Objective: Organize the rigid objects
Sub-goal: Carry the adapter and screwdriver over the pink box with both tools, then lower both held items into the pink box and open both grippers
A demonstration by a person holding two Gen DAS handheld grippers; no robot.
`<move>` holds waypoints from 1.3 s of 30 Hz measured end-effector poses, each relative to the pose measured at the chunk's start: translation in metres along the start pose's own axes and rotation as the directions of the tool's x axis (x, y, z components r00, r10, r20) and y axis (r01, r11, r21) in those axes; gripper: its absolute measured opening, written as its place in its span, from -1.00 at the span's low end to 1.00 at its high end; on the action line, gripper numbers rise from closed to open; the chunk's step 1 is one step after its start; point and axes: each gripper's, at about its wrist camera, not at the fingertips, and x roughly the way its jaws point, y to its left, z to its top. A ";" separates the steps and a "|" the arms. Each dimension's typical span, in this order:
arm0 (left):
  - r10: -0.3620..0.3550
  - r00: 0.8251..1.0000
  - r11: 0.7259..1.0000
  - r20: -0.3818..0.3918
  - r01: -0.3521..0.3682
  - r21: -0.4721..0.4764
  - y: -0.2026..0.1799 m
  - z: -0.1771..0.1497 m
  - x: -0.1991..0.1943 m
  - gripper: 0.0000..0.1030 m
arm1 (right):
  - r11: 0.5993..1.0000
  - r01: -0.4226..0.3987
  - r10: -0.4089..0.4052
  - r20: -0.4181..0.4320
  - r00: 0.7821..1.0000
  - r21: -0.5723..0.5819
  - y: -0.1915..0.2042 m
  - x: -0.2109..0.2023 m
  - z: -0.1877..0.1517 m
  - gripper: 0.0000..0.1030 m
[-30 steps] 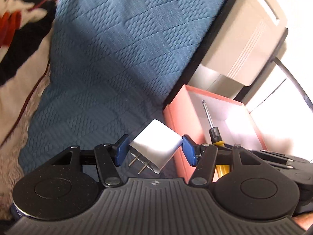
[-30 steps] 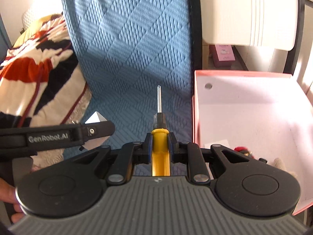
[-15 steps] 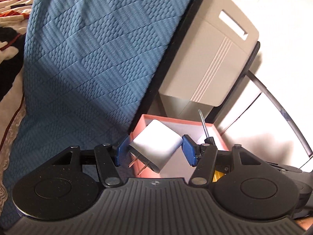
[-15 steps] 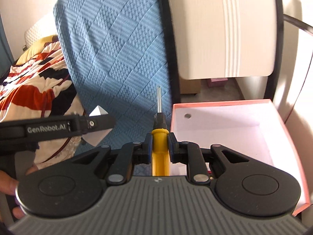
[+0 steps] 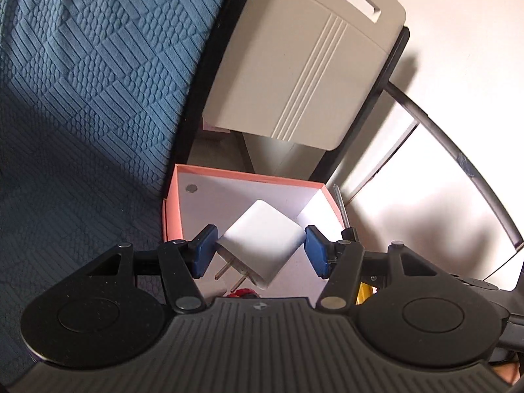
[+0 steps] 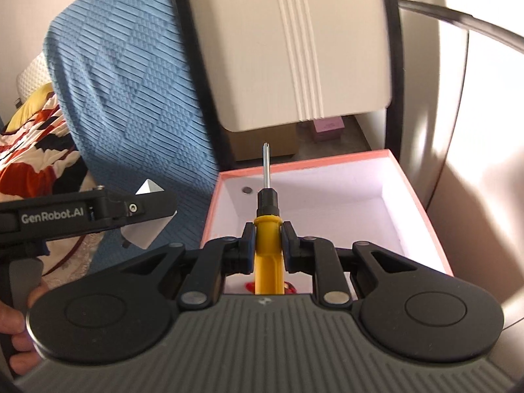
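My left gripper point(image 5: 260, 251) is shut on a white plug adapter point(image 5: 262, 243), prongs pointing down-left, held over the open pink box point(image 5: 172, 209). My right gripper point(image 6: 268, 239) is shut on a yellow-handled screwdriver point(image 6: 267, 255), shaft pointing forward over the same pink box point(image 6: 422, 203). The screwdriver tip point(image 5: 340, 206) shows at the box's right edge in the left wrist view. The left gripper and adapter point(image 6: 145, 229) show at the left in the right wrist view. A red item point(image 5: 244, 293) lies in the box, mostly hidden.
A blue quilted blanket point(image 5: 91, 98) covers the surface left of the box. A beige chair back point(image 5: 301, 65) with a black frame stands behind the box. A patterned red, black and white blanket point(image 6: 29, 150) lies far left. A small pink box point(image 6: 327, 127) sits on the floor beyond.
Both grippers have moved right and forward with their objects, from over the blue blanket to over the pink box. Their grips have not changed.
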 end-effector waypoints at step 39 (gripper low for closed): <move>0.014 0.999 0.999 -0.043 -0.012 0.047 -0.020 -0.037 -0.008 0.39 | 0.997 0.055 -0.053 -0.035 0.998 0.054 -0.032 -0.006 -0.019 -0.56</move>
